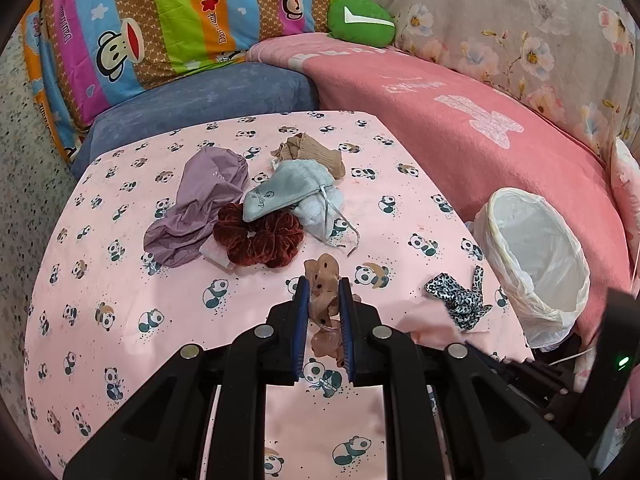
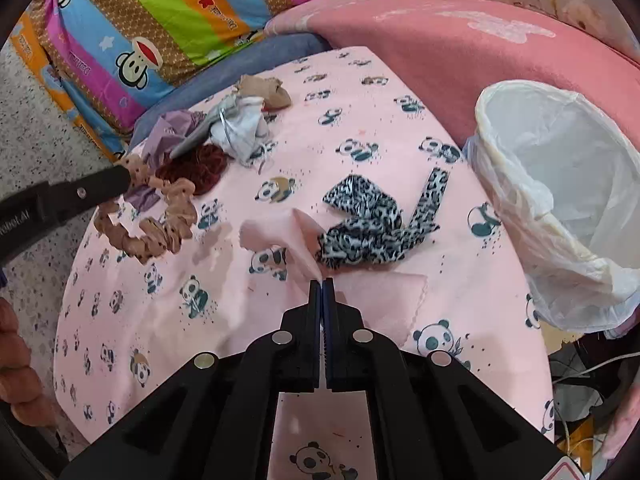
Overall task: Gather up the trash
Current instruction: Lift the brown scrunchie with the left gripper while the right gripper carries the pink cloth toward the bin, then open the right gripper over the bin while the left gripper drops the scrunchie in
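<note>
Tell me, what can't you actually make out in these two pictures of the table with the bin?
- Bottom of the white-lined bin: both views, hidden by its wall and liner.
- Whether the shut right gripper pinches the pink cloth: right view, pads cover the contact.
- Lower end of the tan dotted scrunchie: left view, behind the left gripper.
- Print on the grey mask: too small.
- Purple cloth: partly under the red scrunchie.

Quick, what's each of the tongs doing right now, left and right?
Left tongs: closed on the tan dotted scrunchie.
Right tongs: closed, pinching a fold of the pink cloth.
</note>
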### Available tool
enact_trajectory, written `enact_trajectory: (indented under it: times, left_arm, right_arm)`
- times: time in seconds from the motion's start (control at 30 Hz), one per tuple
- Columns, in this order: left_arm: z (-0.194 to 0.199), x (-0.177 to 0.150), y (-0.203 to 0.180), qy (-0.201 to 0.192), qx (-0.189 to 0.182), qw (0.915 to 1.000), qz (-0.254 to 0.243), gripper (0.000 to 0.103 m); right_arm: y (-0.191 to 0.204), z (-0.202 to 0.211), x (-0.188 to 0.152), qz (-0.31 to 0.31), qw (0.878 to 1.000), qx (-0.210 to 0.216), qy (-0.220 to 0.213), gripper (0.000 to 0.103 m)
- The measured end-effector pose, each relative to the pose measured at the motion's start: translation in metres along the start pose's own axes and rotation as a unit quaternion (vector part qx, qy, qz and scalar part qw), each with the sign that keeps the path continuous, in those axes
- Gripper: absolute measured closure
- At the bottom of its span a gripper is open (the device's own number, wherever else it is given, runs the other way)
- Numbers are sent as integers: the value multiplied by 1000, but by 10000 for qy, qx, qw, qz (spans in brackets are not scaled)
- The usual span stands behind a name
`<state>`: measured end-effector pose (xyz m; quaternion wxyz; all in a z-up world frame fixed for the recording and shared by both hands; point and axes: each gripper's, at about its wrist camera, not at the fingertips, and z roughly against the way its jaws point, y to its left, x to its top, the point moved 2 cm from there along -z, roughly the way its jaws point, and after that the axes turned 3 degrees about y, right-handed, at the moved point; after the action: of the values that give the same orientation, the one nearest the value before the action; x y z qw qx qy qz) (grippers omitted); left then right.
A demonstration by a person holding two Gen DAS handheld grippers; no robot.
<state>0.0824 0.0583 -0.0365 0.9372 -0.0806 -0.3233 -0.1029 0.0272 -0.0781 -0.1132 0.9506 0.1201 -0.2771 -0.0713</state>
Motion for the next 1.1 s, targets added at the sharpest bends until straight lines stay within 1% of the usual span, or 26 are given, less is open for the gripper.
enact_trajectory:
  times: [0.17, 0.23, 0.3, 0.37, 0.47, 0.57, 0.67, 0.83, 1.1]
  left_arm:
    - [4, 6, -3, -66, -40, 10000, -20, 88]
    - [7, 11, -5, -110, -106, 9999, -24, 88]
    - [11, 17, -8, -172, -157, 9997, -47, 88]
    - [15, 25, -14, -242, -275, 9993, -86, 88]
    - [19, 40, -27, -325, -526, 9979, -199, 88]
    - [21, 57, -47, -420, -788, 9952, -389, 88]
    - [21, 70, -65, -457, -1043, 9921, -521, 88]
    - [19, 86, -95, -523, -1329, 9870, -738, 88]
    - [4, 92, -155, -324, -1848, 9764, -1066, 88]
  right_arm:
    - [4, 35, 34, 9, 9982, 269, -539, 100]
    - [6, 56, 54, 16, 9956, 374, -862, 100]
    - [7, 70, 69, 11, 9933, 438, -1070, 100]
    - [7, 86, 85, 47, 9903, 417, -1321, 100]
    - [4, 103, 102, 50, 9873, 369, -1546, 100]
    - [-6, 121, 116, 41, 9832, 181, -1814, 100]
    - [-17, 132, 122, -8, 9811, 36, -1934, 100]
    - [-54, 145, 128, -211, 9776, -277, -2077, 100]
    - [-118, 151, 124, -684, 9740, -610, -2070, 100]
